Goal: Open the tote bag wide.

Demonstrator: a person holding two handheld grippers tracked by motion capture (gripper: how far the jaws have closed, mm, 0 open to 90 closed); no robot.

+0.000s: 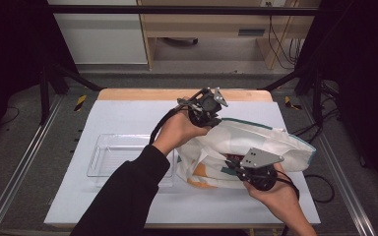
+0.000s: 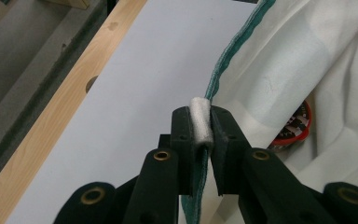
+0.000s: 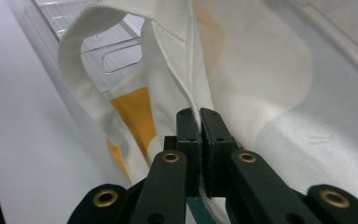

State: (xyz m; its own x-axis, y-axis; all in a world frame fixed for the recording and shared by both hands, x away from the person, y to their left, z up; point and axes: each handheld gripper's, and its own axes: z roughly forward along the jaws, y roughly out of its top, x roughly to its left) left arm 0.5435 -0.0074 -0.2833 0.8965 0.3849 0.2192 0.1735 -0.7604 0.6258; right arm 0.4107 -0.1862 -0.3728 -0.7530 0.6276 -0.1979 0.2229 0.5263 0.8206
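A white cloth bag with a green-trimmed rim and orange patches lies on the white table. My left gripper is at the bag's far rim. In the left gripper view it is shut on the bunched green-edged rim. My right gripper is at the bag's near side. In the right gripper view it is shut on the white seamed edge next to a looped handle. A red item peeks out from inside the bag.
A clear plastic tray stands on the table left of the bag, partly under the person's left sleeve. The table's wooden far edge runs behind the bag. Black frame rails flank the table.
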